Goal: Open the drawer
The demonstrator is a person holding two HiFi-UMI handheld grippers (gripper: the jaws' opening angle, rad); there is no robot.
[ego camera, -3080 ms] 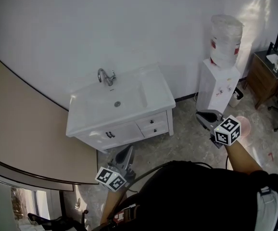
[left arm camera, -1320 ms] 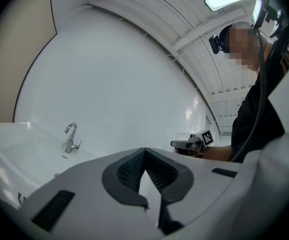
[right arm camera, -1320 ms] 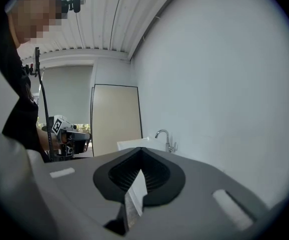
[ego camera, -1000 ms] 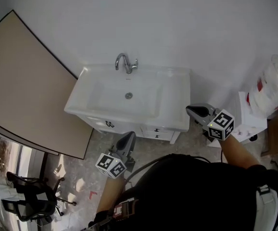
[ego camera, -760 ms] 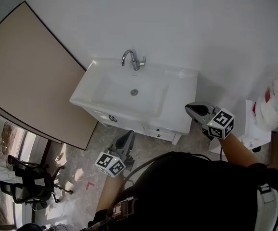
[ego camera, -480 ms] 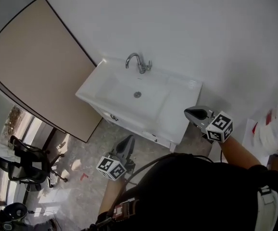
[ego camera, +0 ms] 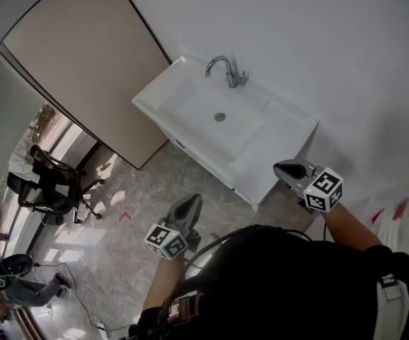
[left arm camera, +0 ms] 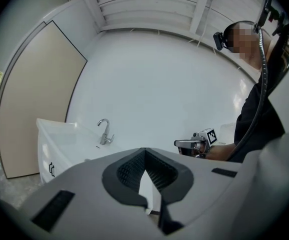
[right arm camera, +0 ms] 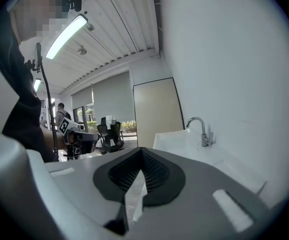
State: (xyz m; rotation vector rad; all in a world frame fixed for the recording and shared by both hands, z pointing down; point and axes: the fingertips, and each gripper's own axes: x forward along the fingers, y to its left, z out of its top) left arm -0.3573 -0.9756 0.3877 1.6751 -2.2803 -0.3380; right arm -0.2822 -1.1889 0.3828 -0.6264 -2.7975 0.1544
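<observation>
seen from above on the head view, a tall beige panel (ego camera: pixel 84 55) leans against the white wall at 10 o'clock. below it, at 9 o'clock, a black office chair (ego camera: pixel 49 186) stands on the grey stone floor (ego camera: pixel 112 261) beside bright windows.

at 6 o'clock the left gripper (ego camera: pixel 190 202) points toward 1 o'clock, with its marker cube (ego camera: pixel 165 241) at the rear. the left gripper view shows its 2 jaws pressed together with nothing between them.

at 12 o'clock stands the white vanity (ego camera: pixel 275 154), its long side running from 10 o'clock to 4 o'clock. its basin has a round drain (ego camera: pixel 220 117) and a chrome faucet (ego camera: pixel 226 69) at the wall side. the drawer belongs to the vanity's front, which faces 7 o'clock and is seen almost edge-on from above. only a small dark handle (ego camera: pixel 181 144) shows there, and no drawer front can be made out. in the left gripper view, that gripper's own body covers most of the front.

at 3 o'clock the right gripper (ego camera: pixel 281 168) points toward 9 o'clock, and in the picture its tip lies at the vanity's right end. whether it touches cannot be judged from above. the right gripper view shows its 2 jaws pressed together and empty, aimed along the wall past the faucet. the person's dark clothing fills the bottom of the head view from 5 o'clock to 6 o'clock.
</observation>
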